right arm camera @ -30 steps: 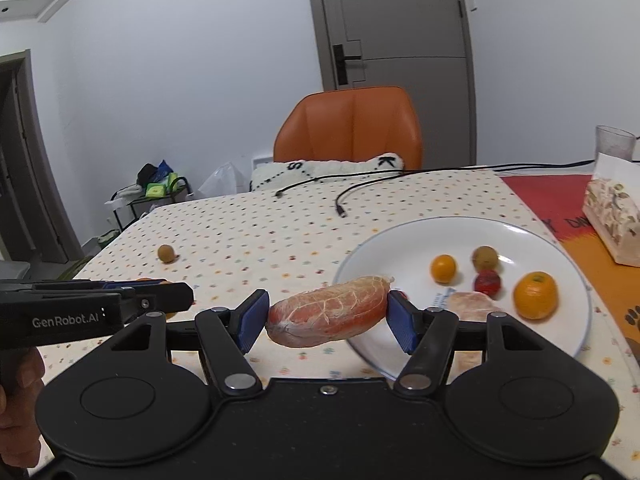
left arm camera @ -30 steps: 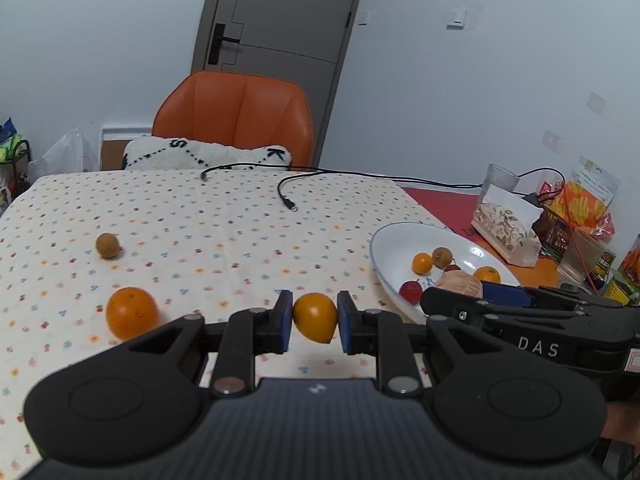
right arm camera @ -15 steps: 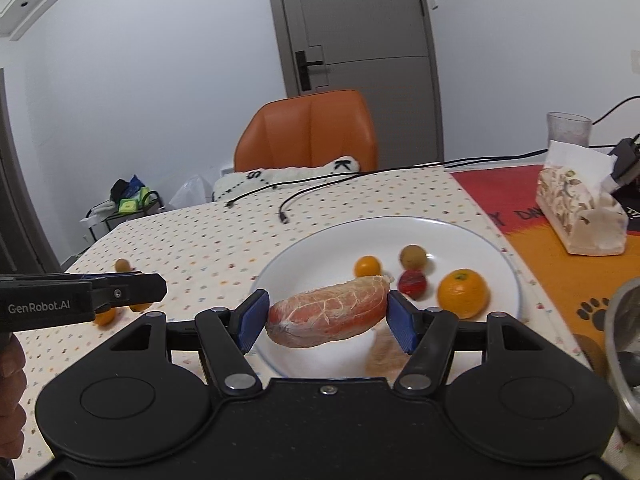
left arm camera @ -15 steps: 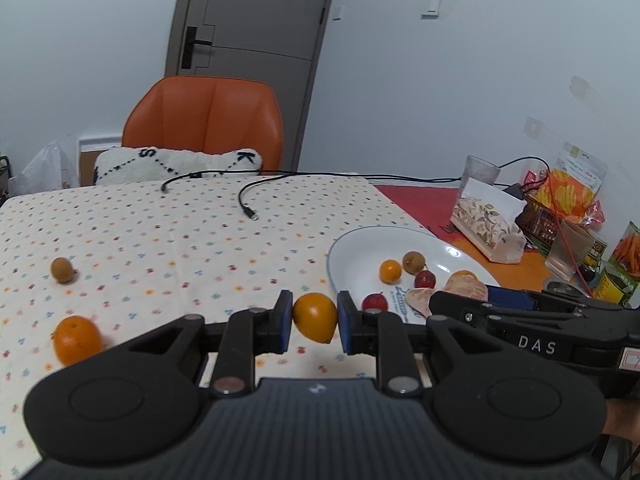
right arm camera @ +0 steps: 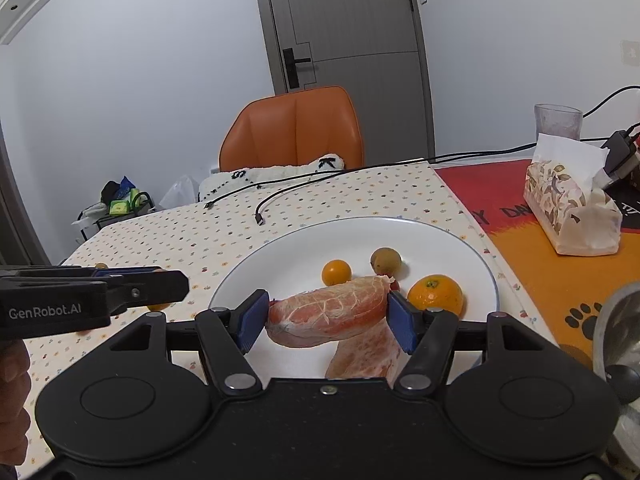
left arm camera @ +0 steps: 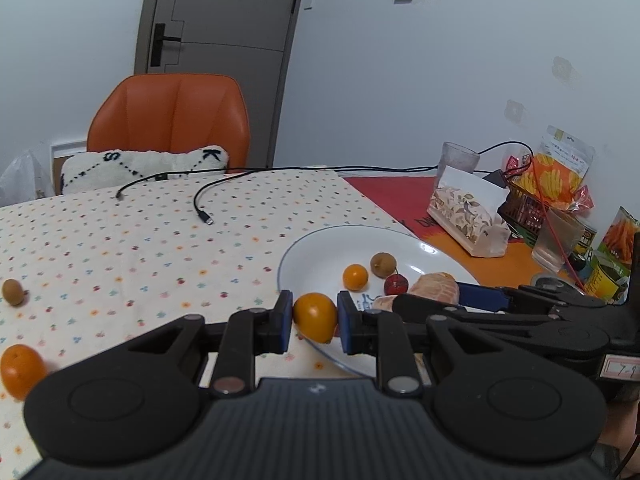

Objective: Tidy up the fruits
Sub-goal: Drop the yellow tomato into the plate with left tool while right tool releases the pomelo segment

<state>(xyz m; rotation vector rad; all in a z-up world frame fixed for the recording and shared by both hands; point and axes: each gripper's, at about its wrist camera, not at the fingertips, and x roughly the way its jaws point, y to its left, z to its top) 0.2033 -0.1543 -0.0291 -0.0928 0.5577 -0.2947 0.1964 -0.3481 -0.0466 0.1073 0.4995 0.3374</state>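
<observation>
My left gripper is shut on a small orange kumquat, held just over the near-left rim of the white plate. My right gripper is shut on a peeled pink pomelo segment, hovering above the white plate. On the plate lie a small orange fruit, a brown longan, an orange, a red fruit mostly hidden behind the segment, and another peeled segment. Off the plate, an orange and a longan rest on the dotted tablecloth.
A tissue pack, a glass and snack bags crowd the right side. Black cables trail across the far cloth. An orange chair with a cushion stands behind the table. A metal bowl edge shows at right.
Both grippers have shifted to the right with their fruit; the plate now sits nearer to and under them. The loose orange and longan slid toward the left edge of the left view.
</observation>
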